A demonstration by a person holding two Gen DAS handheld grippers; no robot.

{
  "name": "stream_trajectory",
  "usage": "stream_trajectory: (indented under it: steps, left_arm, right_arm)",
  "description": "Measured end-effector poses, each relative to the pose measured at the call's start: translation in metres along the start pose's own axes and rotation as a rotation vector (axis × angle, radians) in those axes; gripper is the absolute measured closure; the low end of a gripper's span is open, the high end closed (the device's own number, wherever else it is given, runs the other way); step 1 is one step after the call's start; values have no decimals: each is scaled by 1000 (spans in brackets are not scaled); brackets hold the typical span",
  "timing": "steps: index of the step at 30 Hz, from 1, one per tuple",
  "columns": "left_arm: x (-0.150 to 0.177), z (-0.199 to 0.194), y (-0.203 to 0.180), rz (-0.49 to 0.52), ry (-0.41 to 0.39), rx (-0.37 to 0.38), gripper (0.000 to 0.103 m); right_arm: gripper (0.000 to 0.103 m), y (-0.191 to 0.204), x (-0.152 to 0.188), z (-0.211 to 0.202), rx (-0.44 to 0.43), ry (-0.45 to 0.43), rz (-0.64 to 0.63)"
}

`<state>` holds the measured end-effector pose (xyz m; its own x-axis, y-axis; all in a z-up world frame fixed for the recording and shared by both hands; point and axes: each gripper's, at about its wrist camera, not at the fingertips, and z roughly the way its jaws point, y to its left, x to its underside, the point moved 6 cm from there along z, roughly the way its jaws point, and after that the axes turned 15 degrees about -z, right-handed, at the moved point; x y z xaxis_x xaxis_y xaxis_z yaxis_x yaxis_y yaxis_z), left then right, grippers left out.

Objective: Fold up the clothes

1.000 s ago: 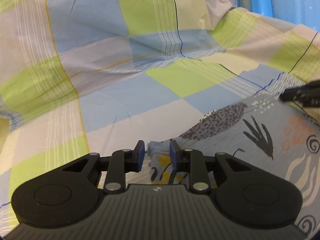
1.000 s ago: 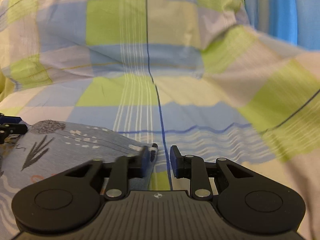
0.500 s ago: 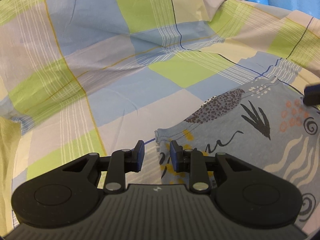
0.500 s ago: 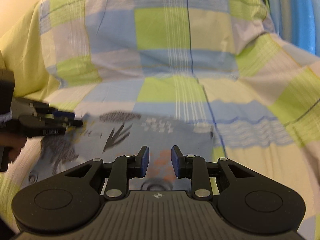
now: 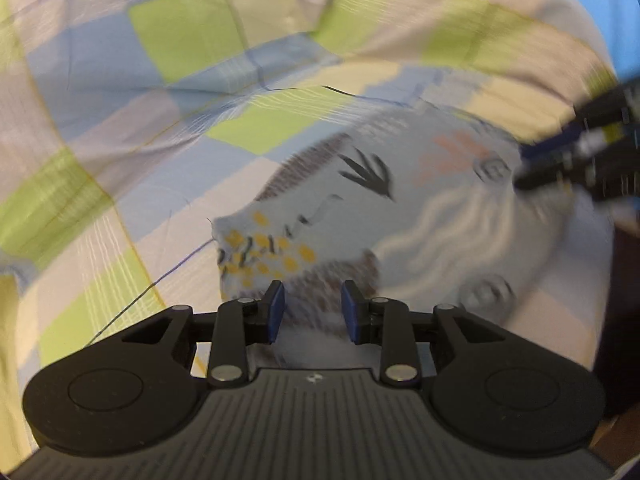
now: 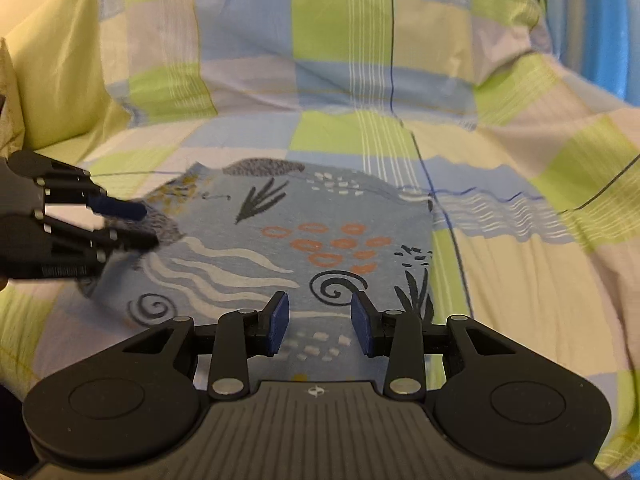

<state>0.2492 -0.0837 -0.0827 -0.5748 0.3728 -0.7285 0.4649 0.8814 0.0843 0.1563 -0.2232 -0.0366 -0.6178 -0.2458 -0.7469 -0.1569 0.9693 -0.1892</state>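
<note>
A blue-grey garment (image 6: 320, 240) printed with leaves, orange dots, swirls and white waves lies flat as a folded rectangle on the checked bedsheet (image 6: 340, 32). My right gripper (image 6: 320, 322) hovers open over its near edge with nothing between the pads. My left gripper (image 6: 136, 226) shows at the garment's left edge, open and just above the cloth. In the blurred left wrist view the left gripper (image 5: 312, 308) stands open over the garment (image 5: 400, 208), near its yellow-dotted corner. The right gripper (image 5: 580, 152) sits across the cloth at the far right.
The green, blue and pale checked sheet (image 5: 200, 80) rises in soft folds behind the garment. A plain yellow-green cushion or sheet (image 6: 52, 60) lies at the left. A blue surface (image 6: 592, 20) stands at the back right. A dark shape (image 5: 624, 320) fills the right edge.
Both grippers have drawn back from the garment's far corners towards its near side, still open. The garment lies flat, and more of it shows in each view.
</note>
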Motion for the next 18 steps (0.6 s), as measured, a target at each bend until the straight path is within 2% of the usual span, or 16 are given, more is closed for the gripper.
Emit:
stream_trajectory:
  steps: [3, 6, 10, 18]
  left_arm:
    - [9, -20, -5, 29, -19, -6, 72]
    - [17, -30, -12, 58, -13, -13, 72]
    - [26, -34, -23, 92, -2, -22, 72]
    - [28, -30, -29, 111, 4, -22, 72]
  right_arm:
    - [63, 8, 11, -21, 17, -17, -12]
    - [61, 17, 25, -30, 11, 14, -13]
    - [53, 30, 35, -28, 13, 82, -53]
    - [52, 35, 42, -18, 2, 131, -58]
